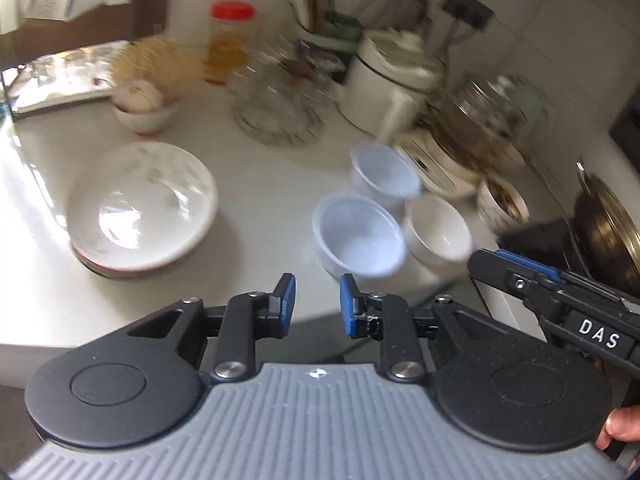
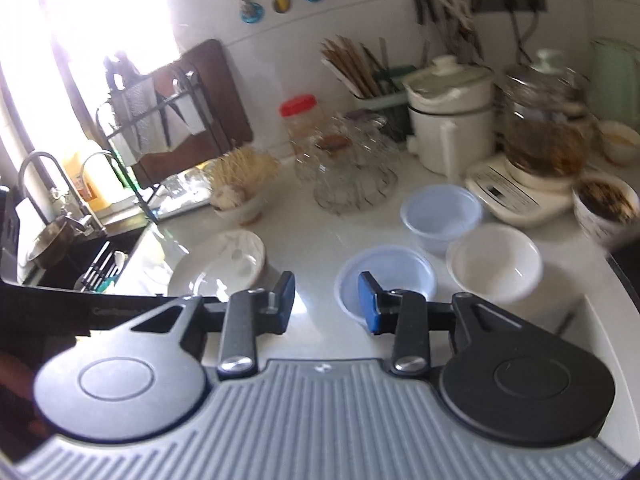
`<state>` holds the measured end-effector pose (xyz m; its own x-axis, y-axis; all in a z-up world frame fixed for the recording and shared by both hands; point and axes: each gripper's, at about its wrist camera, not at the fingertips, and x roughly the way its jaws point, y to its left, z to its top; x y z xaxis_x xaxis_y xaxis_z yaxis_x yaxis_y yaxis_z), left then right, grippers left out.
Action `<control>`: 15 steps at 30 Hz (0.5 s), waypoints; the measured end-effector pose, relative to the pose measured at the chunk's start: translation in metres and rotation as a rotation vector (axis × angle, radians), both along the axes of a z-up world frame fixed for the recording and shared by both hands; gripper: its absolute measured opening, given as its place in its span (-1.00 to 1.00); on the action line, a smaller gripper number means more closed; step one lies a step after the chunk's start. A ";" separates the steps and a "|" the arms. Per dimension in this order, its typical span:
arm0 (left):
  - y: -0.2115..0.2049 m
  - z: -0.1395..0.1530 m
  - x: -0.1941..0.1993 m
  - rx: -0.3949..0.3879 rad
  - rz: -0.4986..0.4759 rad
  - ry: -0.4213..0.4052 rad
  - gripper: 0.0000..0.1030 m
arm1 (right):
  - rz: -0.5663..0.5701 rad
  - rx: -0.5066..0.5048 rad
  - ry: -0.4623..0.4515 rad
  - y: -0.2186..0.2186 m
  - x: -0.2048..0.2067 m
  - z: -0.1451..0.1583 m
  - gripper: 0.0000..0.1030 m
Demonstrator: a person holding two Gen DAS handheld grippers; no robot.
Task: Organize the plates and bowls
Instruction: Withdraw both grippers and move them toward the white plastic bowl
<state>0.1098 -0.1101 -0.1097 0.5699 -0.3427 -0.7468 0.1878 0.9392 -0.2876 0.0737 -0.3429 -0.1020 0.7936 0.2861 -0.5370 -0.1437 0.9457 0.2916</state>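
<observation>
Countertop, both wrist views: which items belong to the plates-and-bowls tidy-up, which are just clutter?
Job items:
- stacked plates
- near blue bowl
- far blue bowl
- white bowl

Clutter:
- red-lidded jar
- glass dishes
- white lidded pot
- chopstick holder
- wok

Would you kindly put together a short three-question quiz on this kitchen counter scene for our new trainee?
1. True or false: the left gripper is holding a bowl.
2. How many small bowls are clustered on the counter right of the stacked plates?
3. Multiple choice: the lid of the jar behind the glass dish is A) blue B) red C) green.

Key:
1. False; both it and the right gripper are open and empty.
2. Three: two bluish plastic bowls and one white bowl.
3. B.
</observation>
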 end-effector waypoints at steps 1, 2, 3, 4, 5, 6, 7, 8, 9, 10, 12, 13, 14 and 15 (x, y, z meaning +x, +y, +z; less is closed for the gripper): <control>-0.006 -0.003 -0.003 -0.001 -0.011 0.015 -0.48 | -0.020 0.005 0.021 -0.005 -0.005 -0.003 -0.25; -0.013 -0.006 -0.006 0.001 -0.027 0.027 -0.48 | -0.039 0.014 0.042 -0.010 -0.010 -0.007 -0.25; -0.020 -0.009 -0.009 0.014 -0.043 0.039 -0.48 | -0.055 0.022 0.061 -0.016 -0.014 -0.010 -0.25; -0.027 -0.011 -0.013 0.036 -0.066 0.044 -0.48 | -0.067 0.021 0.072 -0.020 -0.017 -0.012 -0.25; -0.034 -0.012 -0.018 0.054 -0.080 0.043 -0.48 | -0.075 0.013 0.076 -0.024 -0.020 -0.014 -0.25; -0.037 -0.013 -0.020 0.061 -0.083 0.049 -0.48 | -0.084 -0.001 0.081 -0.027 -0.023 -0.016 -0.25; -0.040 -0.013 -0.021 0.055 -0.085 0.049 -0.48 | -0.091 -0.011 0.086 -0.030 -0.024 -0.017 -0.25; -0.042 -0.012 -0.019 0.055 -0.078 0.048 -0.48 | -0.097 -0.018 0.089 -0.034 -0.025 -0.017 -0.25; -0.044 -0.009 -0.019 0.060 -0.065 0.040 -0.48 | -0.103 -0.024 0.094 -0.037 -0.025 -0.017 -0.25; -0.045 -0.007 -0.018 0.057 -0.058 0.027 -0.48 | -0.106 -0.028 0.097 -0.041 -0.025 -0.015 -0.25; -0.047 0.000 -0.013 0.045 -0.056 0.006 -0.48 | -0.105 -0.040 0.093 -0.046 -0.024 -0.012 -0.25; -0.048 0.004 -0.008 0.036 -0.050 0.002 -0.48 | -0.101 -0.052 0.092 -0.048 -0.022 -0.011 -0.25; -0.049 0.009 -0.004 0.024 -0.051 -0.012 -0.48 | -0.095 -0.063 0.093 -0.049 -0.020 -0.009 -0.25; -0.050 0.014 -0.002 0.015 -0.054 -0.033 -0.48 | -0.088 -0.068 0.092 -0.051 -0.019 -0.007 -0.25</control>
<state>0.1083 -0.1605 -0.0956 0.5757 -0.3627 -0.7328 0.2475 0.9315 -0.2666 0.0551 -0.3938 -0.1092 0.7605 0.1778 -0.6245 -0.0345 0.9715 0.2346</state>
